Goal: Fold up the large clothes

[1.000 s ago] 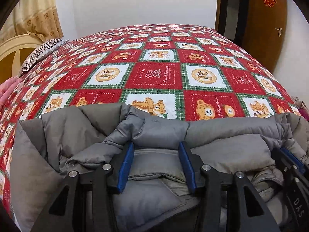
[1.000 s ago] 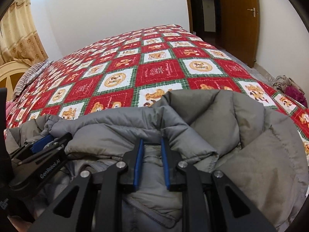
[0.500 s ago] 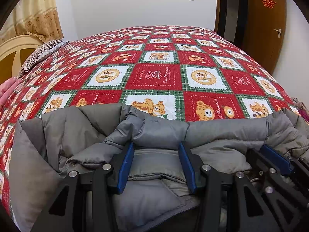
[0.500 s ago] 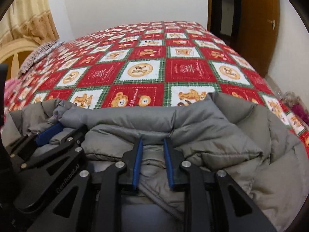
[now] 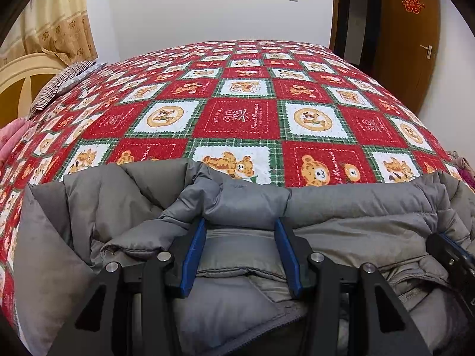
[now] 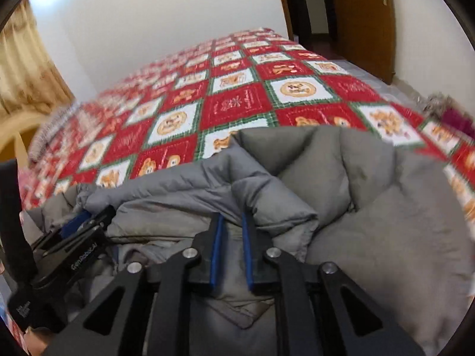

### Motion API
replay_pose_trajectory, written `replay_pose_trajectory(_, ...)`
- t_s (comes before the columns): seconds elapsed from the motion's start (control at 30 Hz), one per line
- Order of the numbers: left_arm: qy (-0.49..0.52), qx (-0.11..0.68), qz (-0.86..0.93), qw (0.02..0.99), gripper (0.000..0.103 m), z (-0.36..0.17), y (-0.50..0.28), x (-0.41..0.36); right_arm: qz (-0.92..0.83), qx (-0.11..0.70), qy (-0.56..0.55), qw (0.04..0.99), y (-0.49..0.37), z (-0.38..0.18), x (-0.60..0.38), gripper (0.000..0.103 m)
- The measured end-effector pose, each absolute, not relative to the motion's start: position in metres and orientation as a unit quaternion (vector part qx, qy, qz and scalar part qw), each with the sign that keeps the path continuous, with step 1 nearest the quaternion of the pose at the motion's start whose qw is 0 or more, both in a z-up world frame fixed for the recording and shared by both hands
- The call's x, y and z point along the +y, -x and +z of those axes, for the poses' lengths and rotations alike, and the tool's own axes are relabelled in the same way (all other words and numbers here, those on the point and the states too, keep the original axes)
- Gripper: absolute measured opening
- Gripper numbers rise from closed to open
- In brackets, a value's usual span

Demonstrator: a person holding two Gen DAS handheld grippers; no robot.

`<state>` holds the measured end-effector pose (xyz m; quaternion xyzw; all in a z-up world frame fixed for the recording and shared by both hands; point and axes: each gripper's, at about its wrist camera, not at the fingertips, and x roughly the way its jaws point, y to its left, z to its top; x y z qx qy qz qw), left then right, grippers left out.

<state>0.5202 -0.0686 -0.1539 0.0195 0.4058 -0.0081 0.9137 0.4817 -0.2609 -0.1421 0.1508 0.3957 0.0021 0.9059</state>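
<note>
- Now the grey padded jacket (image 5: 243,204) lies bunched along the near edge of the bed, on the red bear-print quilt (image 5: 240,118), filling the 4-to-8 o'clock part of both views.
- Left gripper (image 5: 240,225): jaws set wide apart with a thick roll of the jacket's edge between them; the blue pads (image 5: 192,252) touch the fabric, but I cannot tell if they truly pinch it.
- Right gripper (image 6: 231,218): jaws drawn close together on a fold of the same jacket (image 6: 267,195), clamped as far as the blurred view allows.
- Change: the right wrist view has swung and tilted since half a second ago, with the quilt (image 6: 234,103) now smeared by motion, and the right gripper sits further out at 3 o'clock in the left view than it did then. The left view is almost unchanged.
- Meaning, as I judge it: the right hand is carrying its side while the left anchors, so a fold is just starting; the bulky padding may spring back.
</note>
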Motion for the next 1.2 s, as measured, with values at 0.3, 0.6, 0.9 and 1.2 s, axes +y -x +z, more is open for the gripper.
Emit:
replay_pose_trajectory(0.3, -0.016, 0.423, -0.041, 0.905, 0.051, -0.136, -0.511, -0.062, -0.003, 0.39, -0.126, 0.912, -0.471, -0.115, -0.252, 0.014)
replay_pose_trajectory(0.6, 0.003, 0.374, -0.146, 0.916, 0.068, -0.055, -0.364, -0.005, 0.041, 0.2, -0.128, 0.971, -0.265, 0.012, -0.267, 0.047)
replay_pose_trajectory(0.9, -0.016, 0.35, -0.151, 0.924, 0.069, -0.041, -0.197, 0.093, 0.008, 0.194, -0.081, 0.978, -0.091, 0.027, -0.287, 0.054)
replay_pose_trajectory(1.2, 0.048, 0.372, -0.137, 0.917, 0.069, -0.051, -0.103, 0.165, -0.026, 0.111, -0.041, 0.993, 0.041, 0.105, -0.296, 0.054)
